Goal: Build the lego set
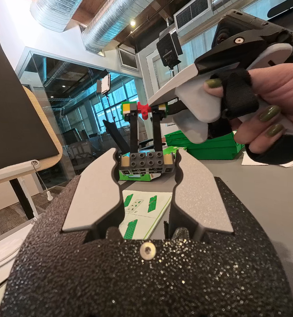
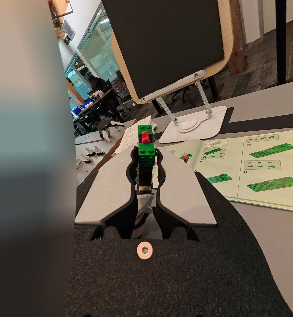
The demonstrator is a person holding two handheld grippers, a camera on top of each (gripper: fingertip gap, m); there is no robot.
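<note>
Left wrist view has my left gripper [image 1: 146, 164] clamped on the dark grey studded base of the lego model [image 1: 146, 137], held above the table [image 1: 245, 197] and instruction booklet [image 1: 145, 211]. Its long axis runs away from me along two black struts to a red piece [image 1: 144, 110]. My right gripper [image 1: 159, 109] comes in from the upper right, tilted down, pinching the model's far green end [image 2: 146, 152], so it sits nearer the joint.

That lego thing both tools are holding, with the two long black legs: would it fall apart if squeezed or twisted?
Probably fragile: the lego model joins its ends only by two thin black beams. Twisting could pop the small red connector. It looks light, held clear of the table by the left tool and right tool.
</note>
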